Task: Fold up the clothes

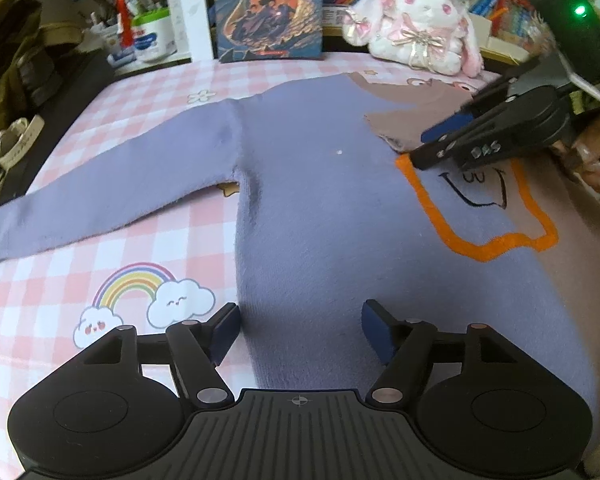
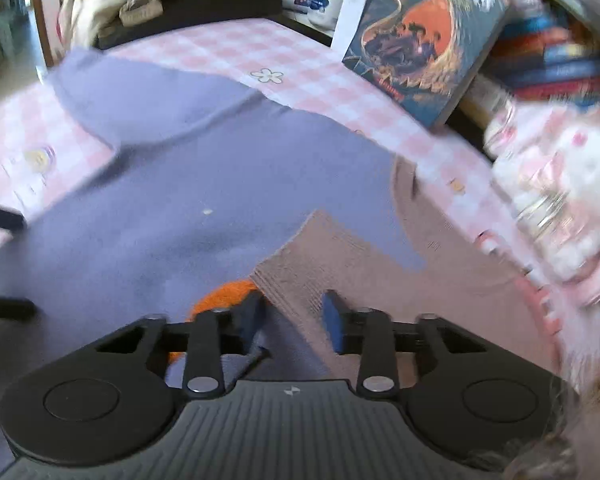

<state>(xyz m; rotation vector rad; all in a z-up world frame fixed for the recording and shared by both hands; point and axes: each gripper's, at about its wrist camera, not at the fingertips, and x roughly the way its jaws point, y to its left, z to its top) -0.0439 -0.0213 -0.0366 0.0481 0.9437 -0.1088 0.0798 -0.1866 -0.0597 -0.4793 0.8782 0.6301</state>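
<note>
The left gripper (image 1: pixel 299 330) hangs open over the purple sweater (image 1: pixel 308 216) spread on the checked sheet (image 1: pixel 100 264). Farther off, the right gripper (image 2: pixel 294 314) straddles the folded-in brown sleeve (image 2: pixel 332 256), apparently ungripped. Best release it flat, cuff aligned.

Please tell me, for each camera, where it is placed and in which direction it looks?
Left wrist: sits on the left gripper, looks down over the sweater; the right gripper and fingers show.
Right wrist: sits on the right gripper, looks down at the brown sleeve between its jaws.
Shared: sweater, checked sheet, book, plush rabbit.
</note>
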